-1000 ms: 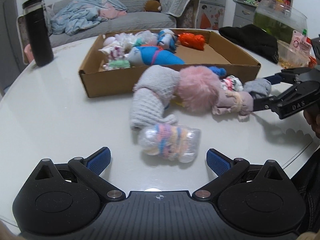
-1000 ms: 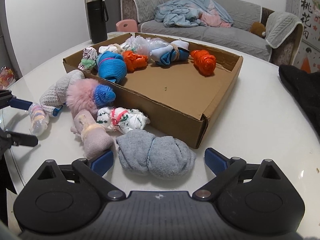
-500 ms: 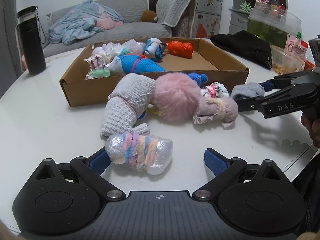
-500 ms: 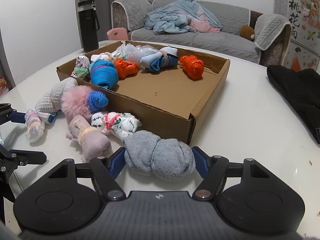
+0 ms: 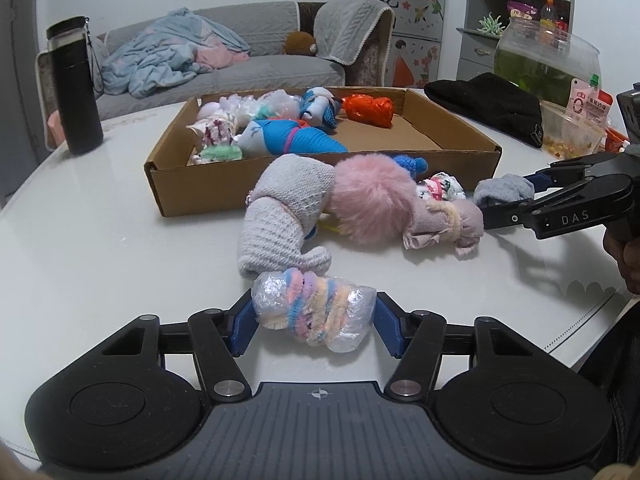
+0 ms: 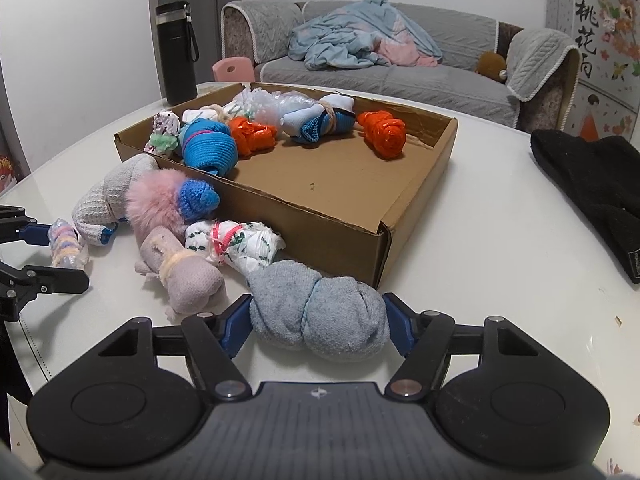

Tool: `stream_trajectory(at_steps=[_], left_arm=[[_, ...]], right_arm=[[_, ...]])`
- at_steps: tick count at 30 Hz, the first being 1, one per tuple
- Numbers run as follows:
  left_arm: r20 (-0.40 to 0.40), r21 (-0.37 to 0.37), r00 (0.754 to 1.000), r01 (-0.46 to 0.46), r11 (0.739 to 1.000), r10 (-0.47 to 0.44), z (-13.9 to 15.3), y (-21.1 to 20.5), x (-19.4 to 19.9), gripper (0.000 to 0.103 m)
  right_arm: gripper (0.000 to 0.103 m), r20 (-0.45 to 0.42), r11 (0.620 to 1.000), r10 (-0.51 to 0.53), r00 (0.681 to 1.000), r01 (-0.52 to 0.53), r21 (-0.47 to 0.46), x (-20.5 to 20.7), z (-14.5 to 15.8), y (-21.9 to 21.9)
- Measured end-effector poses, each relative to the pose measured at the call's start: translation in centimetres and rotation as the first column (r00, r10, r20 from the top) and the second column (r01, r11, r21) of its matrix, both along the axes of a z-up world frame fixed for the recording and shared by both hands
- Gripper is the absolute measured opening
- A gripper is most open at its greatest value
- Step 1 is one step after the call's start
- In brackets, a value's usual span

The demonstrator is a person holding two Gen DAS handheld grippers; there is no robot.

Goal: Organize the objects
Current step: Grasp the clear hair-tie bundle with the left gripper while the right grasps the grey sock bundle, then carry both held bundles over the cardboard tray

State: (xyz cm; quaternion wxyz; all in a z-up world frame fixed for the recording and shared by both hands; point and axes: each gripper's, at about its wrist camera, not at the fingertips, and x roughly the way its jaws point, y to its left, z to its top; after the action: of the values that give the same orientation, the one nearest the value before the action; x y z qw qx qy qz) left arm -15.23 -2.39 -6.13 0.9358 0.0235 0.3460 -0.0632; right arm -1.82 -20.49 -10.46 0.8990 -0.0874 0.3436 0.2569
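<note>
Grey terry cloth fills my right hand-held gripper – the knotted grey sock bundle lies crosswise between the blue pads, long axis running pad to pad, and the jaws are closing with both pads already against its ends. On my left, the left hand-held gripper is closing the same way on the plastic-wrapped pastel bundle, a crinkly clear film over fuzzy pink, blue and yellow stripes, again lying across the opening with a pad at each end. Both bundles rest on the glossy white worktop, right at the fingertips, so neither hand has to reach. What matters next, I judge, is the cardboard box: it sits ahead of both grippers, its near corner just beyond the grey bundle, so my right side is the nearer one; from the left the route to the brown wall passes over the ribbed grey knit sock and the pink fluffy pompom. Its open floor on the right half looks free – several rolled socks already crowd the far-left part. Soft, squashy goods all round; the film-wrapped one may slip.
</note>
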Motion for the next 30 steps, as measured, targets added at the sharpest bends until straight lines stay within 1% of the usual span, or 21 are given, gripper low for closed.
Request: stream_trajectory(at_steps=[5,8,12,14,17,21,26,27,30], left_arm=[[-0.011,0.004,1.0,0.007,1.0,-0.007,0.2,0.6,-0.7,0.064],[-0.017,0.009,1.0,-0.001,1.0,0.001,0.6,1.4,-1.2,0.064],[-0.022,0.0,0.999,-0.023,1.0,0.023,1.3,2.7,-1.4,0.064],[-0.013,0.01,1.0,-0.018,1.0,0.018,2.1,3.1,-1.5,0.064],[0.005,0.025,1.0,-0.005,1.0,0.005,3.5,3.7,-1.3,0.064],[0.028,0.038,1.0,0.005,0.999,-0.006,5.8,4.8,-0.2,0.064],[0.071,0.062,0.997,0.032,0.998,-0.037,9.3,5.3,2.5,0.064],[0.077,0.059,0.996,0.044,0.997,-0.048,10.1,5.4,3.1,0.064],[0.117,0.091,0.989,0.079,0.993,-0.089,12.6,4.6,5.2,0.064]], right_arm=[[0.062,-0.007,1.0,-0.012,1.0,0.012,0.007,-0.6,0.4,-0.6],[0.062,-0.02,0.999,-0.024,0.999,0.025,0.037,-0.9,0.8,-1.5],[0.062,-0.027,0.998,-0.045,0.999,0.046,0.045,-1.3,1.2,-2.6],[0.062,-0.02,0.998,-0.055,0.998,0.056,0.041,-1.4,1.6,-2.9],[0.062,-0.008,0.997,-0.061,0.998,0.061,0.037,-1.2,2.6,-3.5],[0.062,0.027,0.996,-0.082,0.996,0.081,0.022,-0.6,4.8,-5.0],[0.062,0.082,0.995,-0.095,0.992,0.093,0.023,0.9,7.9,-6.1],[0.062,0.097,0.996,-0.091,0.991,0.089,0.017,1.3,8.5,-6.1],[0.063,0.137,0.998,-0.066,0.988,0.068,-0.004,2.6,10.2,-5.1]])
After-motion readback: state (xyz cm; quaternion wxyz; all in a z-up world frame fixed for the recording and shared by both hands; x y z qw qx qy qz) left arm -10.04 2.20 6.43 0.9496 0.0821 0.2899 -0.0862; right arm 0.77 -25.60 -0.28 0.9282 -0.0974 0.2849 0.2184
